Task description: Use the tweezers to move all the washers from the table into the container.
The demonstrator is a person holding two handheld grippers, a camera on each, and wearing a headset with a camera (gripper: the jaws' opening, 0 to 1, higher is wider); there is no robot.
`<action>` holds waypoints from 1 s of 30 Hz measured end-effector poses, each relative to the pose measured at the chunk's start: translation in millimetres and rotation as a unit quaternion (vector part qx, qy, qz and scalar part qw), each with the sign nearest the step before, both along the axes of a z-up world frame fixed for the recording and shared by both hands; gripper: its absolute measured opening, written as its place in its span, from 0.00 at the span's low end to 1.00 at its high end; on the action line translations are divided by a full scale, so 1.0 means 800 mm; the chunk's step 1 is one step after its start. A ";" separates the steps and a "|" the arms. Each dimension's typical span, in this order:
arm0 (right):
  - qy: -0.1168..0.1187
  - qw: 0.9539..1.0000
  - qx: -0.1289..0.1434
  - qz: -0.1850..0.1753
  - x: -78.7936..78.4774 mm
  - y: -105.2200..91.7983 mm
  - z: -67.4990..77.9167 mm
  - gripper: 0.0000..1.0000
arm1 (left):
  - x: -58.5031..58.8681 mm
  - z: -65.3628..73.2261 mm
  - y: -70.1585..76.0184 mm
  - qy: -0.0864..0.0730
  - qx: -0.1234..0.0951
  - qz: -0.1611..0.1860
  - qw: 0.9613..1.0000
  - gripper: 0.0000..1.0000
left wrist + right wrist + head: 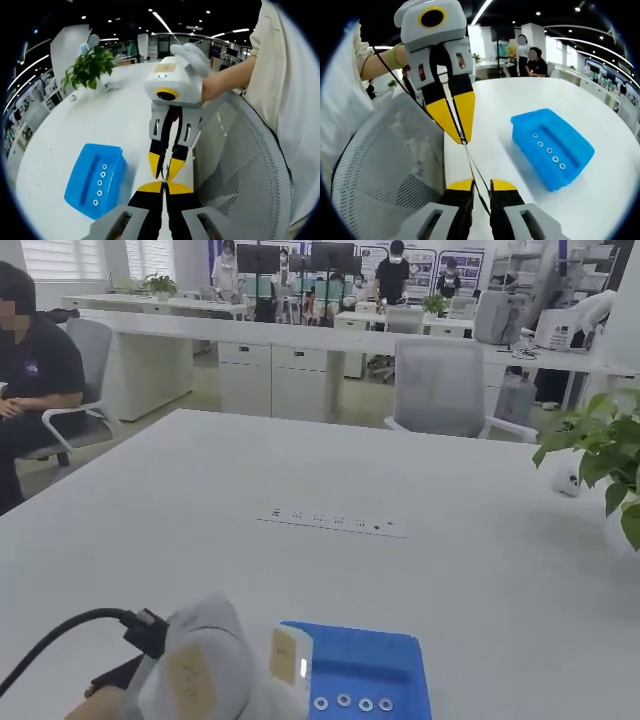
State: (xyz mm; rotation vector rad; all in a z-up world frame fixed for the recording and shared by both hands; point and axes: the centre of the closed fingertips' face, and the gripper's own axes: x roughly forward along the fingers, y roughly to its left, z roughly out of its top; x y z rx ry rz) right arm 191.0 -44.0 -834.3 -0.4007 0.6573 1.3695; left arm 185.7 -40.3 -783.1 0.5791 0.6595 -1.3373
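A blue container [370,650] lies on the white table [300,490] with several washers [353,703] in a row inside it. Its washers [549,150] also show in the right gripper view, and the container [85,170] sits to the left in the left gripper view. The two grippers face each other tip to tip beside the table edge. Thin metal tweezers [472,167] run from my right gripper [481,186] to my left gripper [462,140], whose yellow jaws are closed on the far end. From the left gripper [163,186], the right gripper [166,170] stands just ahead.
A gripper's white housing [290,657] with a black cable shows at the bottom of the head view. A mesh chair [240,165] stands under the grippers. A potted plant [600,450] grows at the table's right. Other desks, chairs and people fill the room behind.
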 end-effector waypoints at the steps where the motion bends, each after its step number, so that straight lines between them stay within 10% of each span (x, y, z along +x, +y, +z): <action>1: -0.001 1.000 -0.002 0.000 0.000 0.000 -0.001 0.08 | 0.000 -0.002 0.000 0.000 0.004 -0.001 1.000 0.00; 30: 0.007 1.000 -0.022 0.001 -0.005 0.001 -0.019 0.09 | -0.005 -0.023 0.007 0.009 0.019 0.007 1.000 0.00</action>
